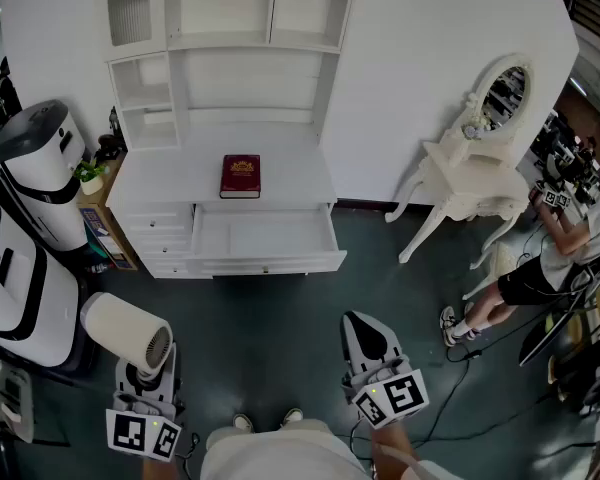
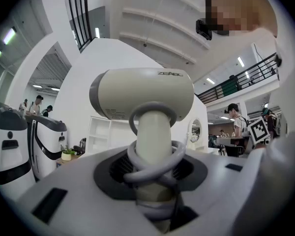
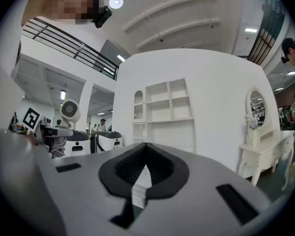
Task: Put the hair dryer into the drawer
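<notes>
Cream hair dryer [image 2: 142,95], grey cord [image 2: 152,167] coiled round handle [image 2: 155,132]

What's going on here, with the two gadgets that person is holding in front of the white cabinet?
A person stands facing a white cabinet with a tool in each hand. The left tongs are clamped on the handle of a cream hair dryer, whose cord is wound round that handle. The right tongs are shut and empty. The cabinet's drawer is pulled open, and a red book lies on the top above it. The dryer is not yet at the drawer.
</notes>
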`<state>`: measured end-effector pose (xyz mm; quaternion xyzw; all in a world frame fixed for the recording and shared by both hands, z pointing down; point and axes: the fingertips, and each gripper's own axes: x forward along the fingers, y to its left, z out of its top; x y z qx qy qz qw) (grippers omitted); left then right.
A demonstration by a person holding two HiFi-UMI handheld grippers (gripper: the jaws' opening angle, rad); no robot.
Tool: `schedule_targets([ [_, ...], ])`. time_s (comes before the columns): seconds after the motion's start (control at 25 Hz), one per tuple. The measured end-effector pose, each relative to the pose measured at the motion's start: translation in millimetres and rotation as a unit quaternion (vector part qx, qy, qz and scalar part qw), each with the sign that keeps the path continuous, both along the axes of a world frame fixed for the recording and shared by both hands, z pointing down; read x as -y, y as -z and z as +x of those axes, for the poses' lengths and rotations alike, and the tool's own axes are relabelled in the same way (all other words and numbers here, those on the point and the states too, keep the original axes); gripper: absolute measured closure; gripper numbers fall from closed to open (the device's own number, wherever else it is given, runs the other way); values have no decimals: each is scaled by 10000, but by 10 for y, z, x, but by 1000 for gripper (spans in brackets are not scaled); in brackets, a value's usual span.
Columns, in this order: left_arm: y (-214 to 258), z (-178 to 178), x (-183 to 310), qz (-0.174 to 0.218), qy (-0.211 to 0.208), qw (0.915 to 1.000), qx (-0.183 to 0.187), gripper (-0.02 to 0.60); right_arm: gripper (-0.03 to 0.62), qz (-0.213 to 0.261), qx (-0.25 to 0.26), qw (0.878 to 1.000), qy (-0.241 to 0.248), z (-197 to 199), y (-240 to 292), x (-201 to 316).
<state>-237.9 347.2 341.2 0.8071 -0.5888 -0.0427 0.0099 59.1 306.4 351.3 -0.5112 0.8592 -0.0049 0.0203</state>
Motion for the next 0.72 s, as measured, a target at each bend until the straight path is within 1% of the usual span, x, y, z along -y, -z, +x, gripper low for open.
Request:
schedule_targets([
  [0.44, 15, 146, 45, 6, 41, 10000, 6, 407, 586, -1, 42, 10000, 70, 132, -8, 69],
  [0.52, 16, 175, 54, 8, 56, 10000, -5, 407, 586, -7, 126, 9998, 163, 151, -8, 78],
  [0.64, 25, 233, 64, 20, 88, 10000, -5, 407, 586, -27, 406, 9985, 356, 198, 6, 88],
  [0.72, 40, 270, 74, 40, 112, 9999, 5, 407, 586, -35, 436, 9982, 412, 229, 6, 109],
])
